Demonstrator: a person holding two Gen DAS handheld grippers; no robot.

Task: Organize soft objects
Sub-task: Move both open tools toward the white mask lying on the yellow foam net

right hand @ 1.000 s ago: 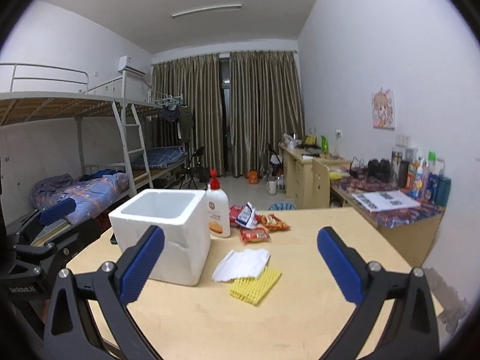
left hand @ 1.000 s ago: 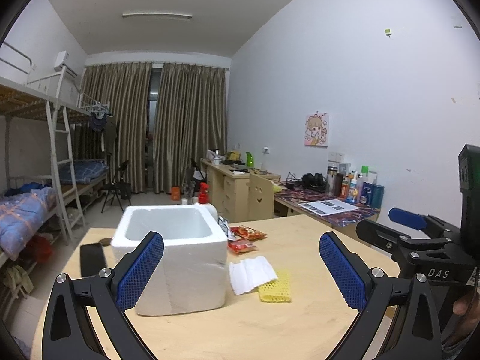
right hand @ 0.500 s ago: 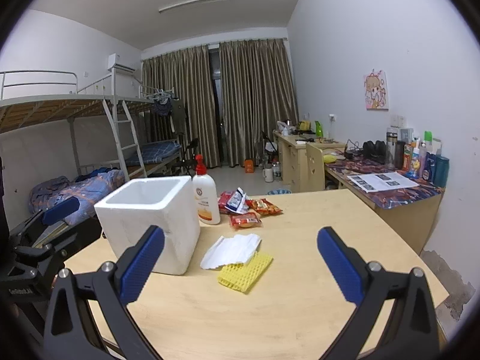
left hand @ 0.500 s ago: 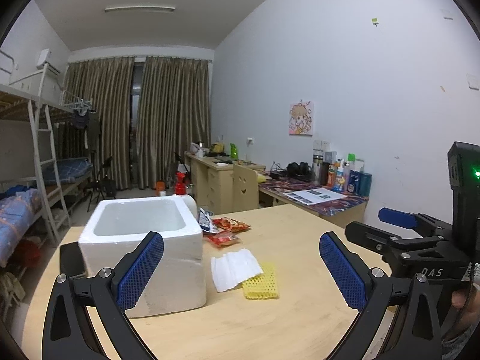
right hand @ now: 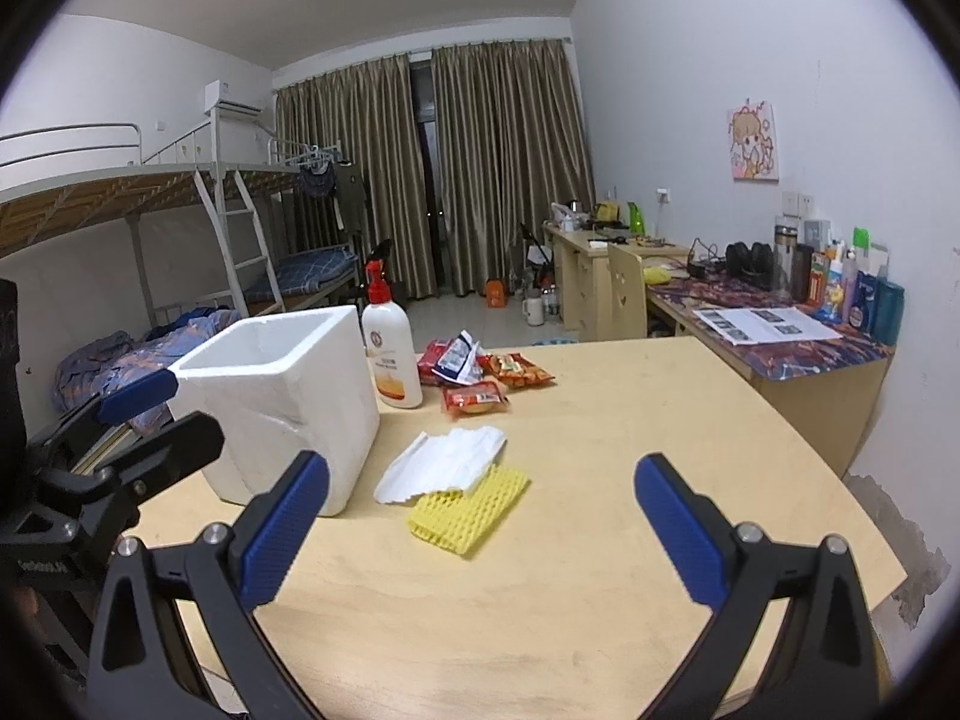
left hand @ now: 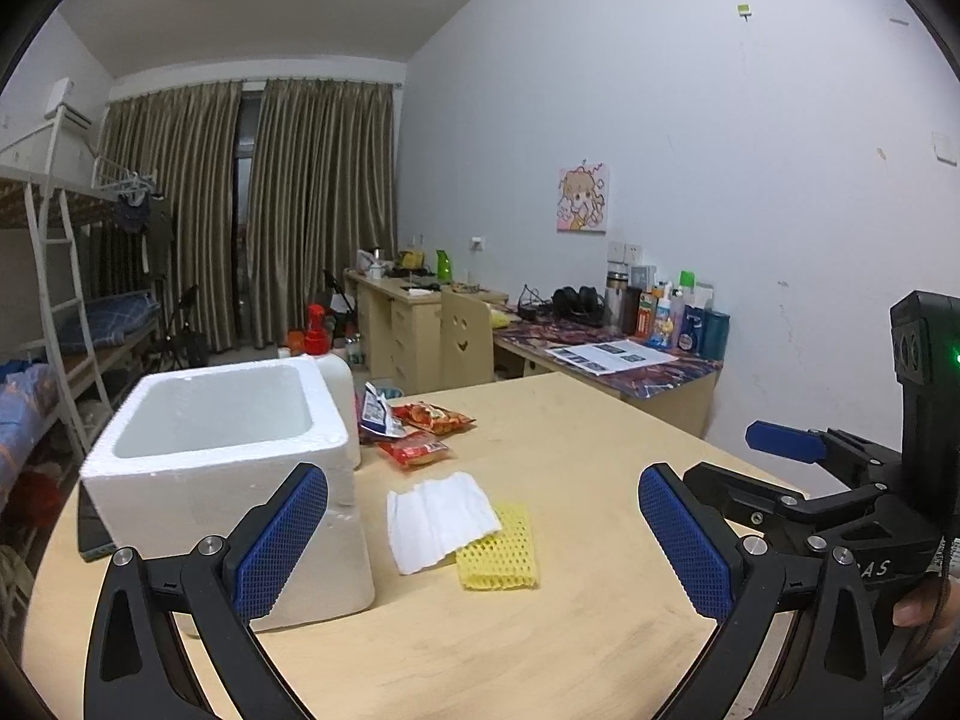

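A white foam sheet point(left hand: 441, 519) lies on the wooden table point(left hand: 570, 630), overlapping a yellow foam net point(left hand: 498, 549). Both also show in the right wrist view, the sheet point(right hand: 444, 462) and the net point(right hand: 471, 510). An empty white foam box point(left hand: 222, 480) stands left of them, also in the right view point(right hand: 282, 396). Behind lie red snack packets point(left hand: 420, 426) point(right hand: 486, 381). My left gripper point(left hand: 483, 540) is open and empty, held above the table's near edge. My right gripper point(right hand: 480, 531) is open and empty, beside it on the right.
A white pump bottle with a red top point(right hand: 390, 354) stands behind the box. A dark flat object point(left hand: 90, 531) lies left of the box. Desks with bottles and papers point(right hand: 780, 312) line the right wall. A bunk bed point(right hand: 180, 228) stands on the left.
Both cameras have swung and moved nearer the table. The box, sheet and net look larger and sit lower in both views. Both grippers stay open.
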